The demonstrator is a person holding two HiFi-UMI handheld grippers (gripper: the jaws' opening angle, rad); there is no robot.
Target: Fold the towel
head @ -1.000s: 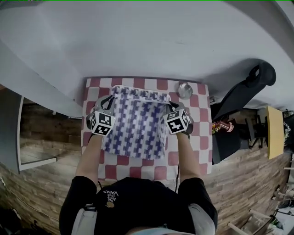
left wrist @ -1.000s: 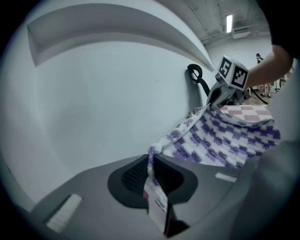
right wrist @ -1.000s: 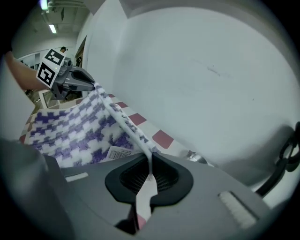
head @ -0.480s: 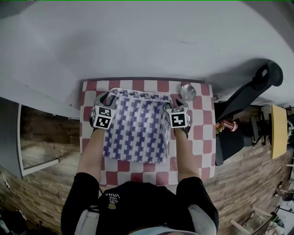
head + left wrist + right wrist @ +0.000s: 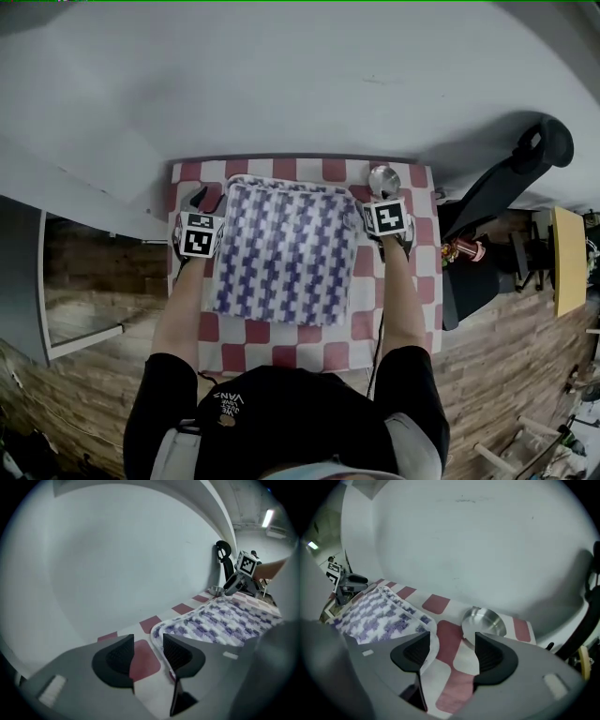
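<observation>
While left gripper and right gripper are opening, jaws empty, the towel lies apparently folded once; further folds likely remain.

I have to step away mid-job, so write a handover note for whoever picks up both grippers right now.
Grippers: the left gripper is opening, with only tablecloth between its fingers, by the far left corner of the towel. The right gripper is opening too and grips nothing; the towel's far right corner lies beside it, with the metal bowl just beyond.
Towel: flat on the checked tablecloth, layered at its far edge.
Done: one fold, it seems.
Left: probably a second fold; take a fresh hold first.
</observation>
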